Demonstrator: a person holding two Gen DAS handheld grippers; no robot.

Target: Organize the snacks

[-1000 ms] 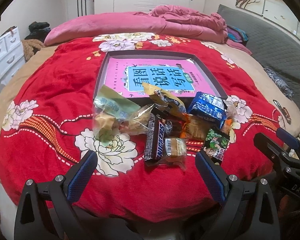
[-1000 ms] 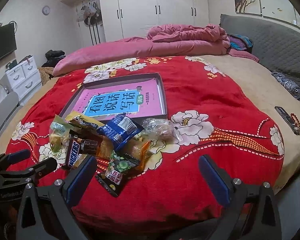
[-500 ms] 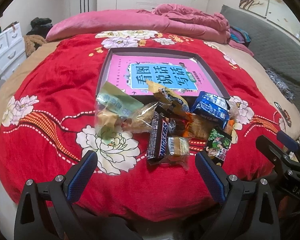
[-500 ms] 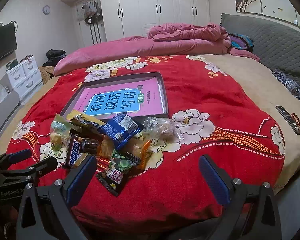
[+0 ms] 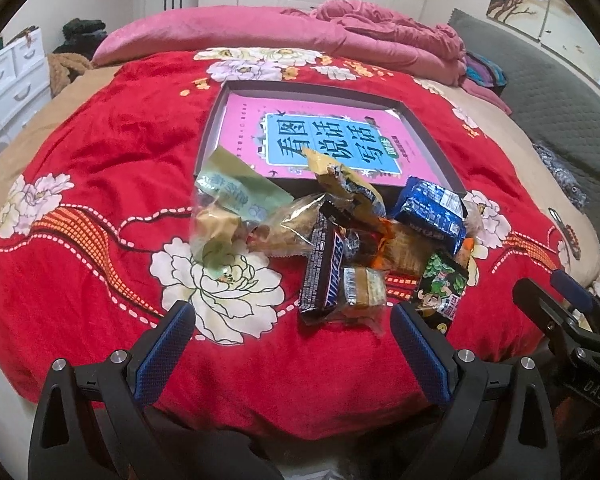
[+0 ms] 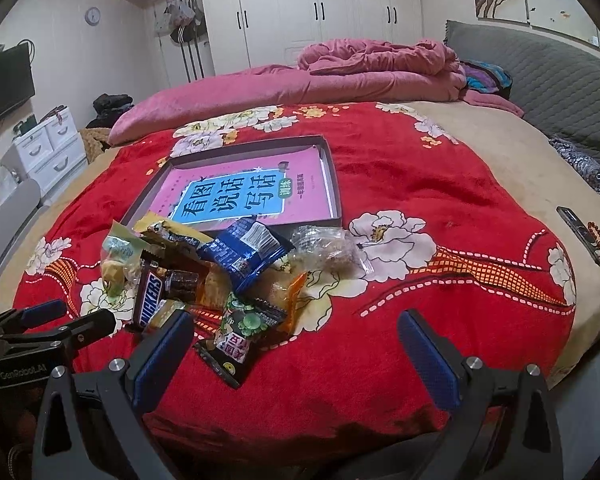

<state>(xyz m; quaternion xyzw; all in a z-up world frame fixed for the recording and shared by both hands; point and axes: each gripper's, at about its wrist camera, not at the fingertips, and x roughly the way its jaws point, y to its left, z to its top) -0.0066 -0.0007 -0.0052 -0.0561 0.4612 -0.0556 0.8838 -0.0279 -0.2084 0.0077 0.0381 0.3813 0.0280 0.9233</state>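
Snack pile (image 5: 340,240) near bed's front edge, touching tray (image 5: 432,136). Snickers bar (image 5: 323,268) lengthwise toward left tool (image 5: 292,344), nearer than right tool (image 6: 296,356). Both gaping, empty.

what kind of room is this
Most likely a home bedroom: the snacks lie on a bed with a red floral blanket, a rumpled pink duvet sits at its far end, and white wardrobes line the wall.

Snack pile (image 5: 340,236) on red blanket, touching shallow tray (image 5: 428,136) (pink book inside)
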